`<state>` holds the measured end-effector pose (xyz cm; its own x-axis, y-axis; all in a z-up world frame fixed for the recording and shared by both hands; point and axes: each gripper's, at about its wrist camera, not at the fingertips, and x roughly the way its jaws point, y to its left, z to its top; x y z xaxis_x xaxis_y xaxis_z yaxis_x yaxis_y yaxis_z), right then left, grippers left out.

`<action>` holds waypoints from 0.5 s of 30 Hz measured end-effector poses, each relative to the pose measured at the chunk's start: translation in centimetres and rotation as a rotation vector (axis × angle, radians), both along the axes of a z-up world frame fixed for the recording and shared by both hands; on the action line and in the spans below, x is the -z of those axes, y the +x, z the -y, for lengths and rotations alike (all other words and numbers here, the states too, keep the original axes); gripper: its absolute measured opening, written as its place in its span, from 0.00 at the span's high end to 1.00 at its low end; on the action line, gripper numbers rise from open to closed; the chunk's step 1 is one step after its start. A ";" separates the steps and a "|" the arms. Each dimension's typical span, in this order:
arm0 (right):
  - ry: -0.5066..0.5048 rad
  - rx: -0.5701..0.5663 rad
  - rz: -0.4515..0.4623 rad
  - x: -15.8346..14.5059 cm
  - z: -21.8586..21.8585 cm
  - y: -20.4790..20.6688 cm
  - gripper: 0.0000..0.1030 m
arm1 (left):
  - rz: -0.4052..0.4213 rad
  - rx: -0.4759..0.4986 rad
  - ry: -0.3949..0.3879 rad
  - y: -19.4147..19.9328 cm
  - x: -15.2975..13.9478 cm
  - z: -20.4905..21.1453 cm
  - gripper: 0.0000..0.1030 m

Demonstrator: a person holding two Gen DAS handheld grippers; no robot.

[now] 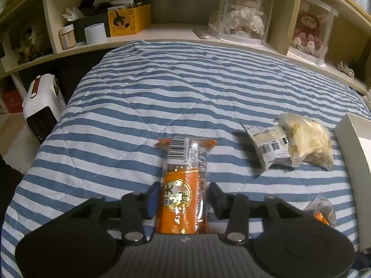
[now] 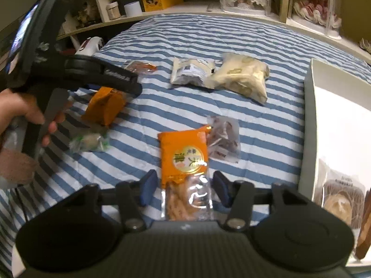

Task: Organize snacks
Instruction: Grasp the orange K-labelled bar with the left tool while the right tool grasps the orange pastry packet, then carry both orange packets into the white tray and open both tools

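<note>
On the striped bed [image 1: 162, 88], both grippers' fingers straddle orange snack packs [image 1: 183, 185], left gripper [image 1: 183, 197] pinching, right gripper [image 2: 183, 187] narrow but apart, and the slick wrappers could slip out.

snacks spread across bed, box at right edge

in the right wrist view, a snack packet [image 2: 184, 159] lies on the bedspread [image 2: 266, 120] at lower centre, a small pouch [image 2: 223, 142] just right of it. two bags [image 2: 220, 75] sit behind, toward the shelf [image 2: 190, 8]. the box [image 2: 309, 125] stands at far right.
</note>
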<state>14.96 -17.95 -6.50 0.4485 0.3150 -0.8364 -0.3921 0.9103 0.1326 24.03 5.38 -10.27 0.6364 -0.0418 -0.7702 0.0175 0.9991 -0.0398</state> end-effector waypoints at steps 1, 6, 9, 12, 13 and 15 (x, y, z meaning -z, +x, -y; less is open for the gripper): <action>0.008 0.002 -0.003 0.0 0.1 0.1 0.53 | 0.002 0.003 0.001 -0.2 -0.1 0.0 0.59; 0.026 -0.005 0.016 -0.4 0.8 0.1 0.56 | 0.004 -0.013 -0.015 -1.5 -0.9 -0.3 0.62; 0.049 0.001 0.039 -1.3 1.2 -0.1 0.56 | 0.027 -0.019 -0.024 -2.6 -2.1 -0.5 0.62; 0.074 0.010 0.070 -2.4 1.6 -0.2 0.56 | 0.064 -0.013 -0.044 -3.7 -3.5 -0.3 0.62; 0.082 0.012 0.079 -2.7 1.8 -0.1 0.56 | 0.077 -0.007 -0.048 -4.1 -4.0 -0.2 0.62; 0.099 0.027 0.095 -3.4 2.3 0.0 0.56 | 0.097 0.008 -0.052 -4.8 -4.9 0.3 0.62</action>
